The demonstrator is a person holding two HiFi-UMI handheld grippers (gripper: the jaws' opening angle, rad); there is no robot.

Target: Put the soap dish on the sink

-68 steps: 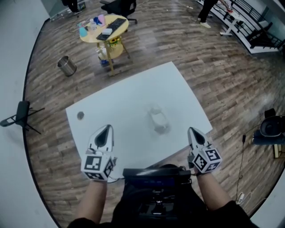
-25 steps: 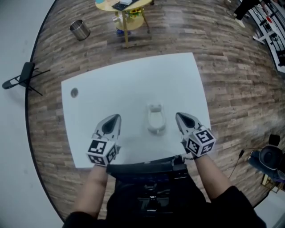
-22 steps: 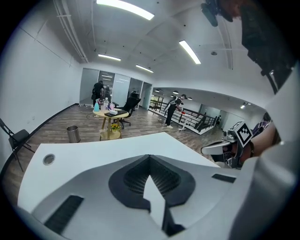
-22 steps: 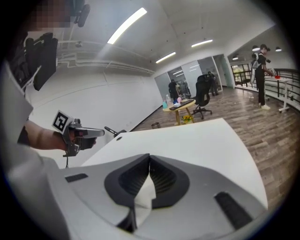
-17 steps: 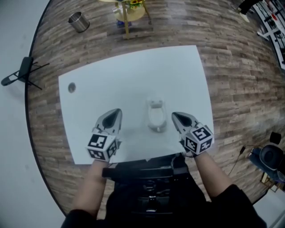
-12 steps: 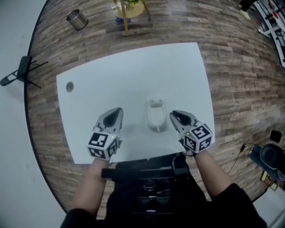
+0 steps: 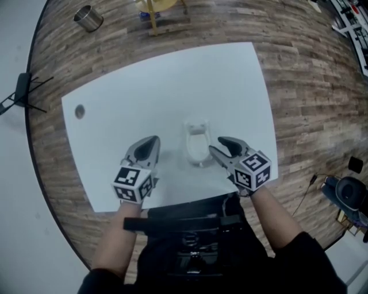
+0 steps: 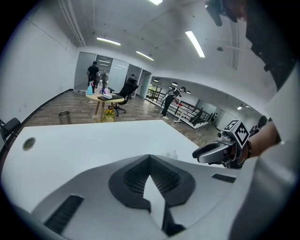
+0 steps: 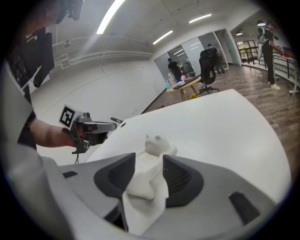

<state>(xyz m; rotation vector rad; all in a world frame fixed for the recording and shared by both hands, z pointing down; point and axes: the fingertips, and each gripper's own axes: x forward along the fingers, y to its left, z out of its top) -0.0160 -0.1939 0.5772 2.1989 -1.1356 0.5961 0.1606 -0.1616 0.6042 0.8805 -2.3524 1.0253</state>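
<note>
A small white moulded piece lies near the front middle of the white table. It is basin-shaped with a rounded knob at its far end, and I cannot tell a soap dish apart from a sink on it. My right gripper is just right of it. Its jaws have just been opening and stand open. In the right gripper view the white piece shows in the gap of the right gripper, close ahead and untouched by the pads. My left gripper hangs shut and empty left of the piece.
A dark round spot marks the table's far left. On the wooden floor beyond stand a metal bin and a yellow round table. People stand far off in the room. The table's front edge is right under my hands.
Both grippers have sunk towards the table and drawn closer to the white piece. The right jaws, shut a second ago, now stand apart. The left gripper stays shut.
</note>
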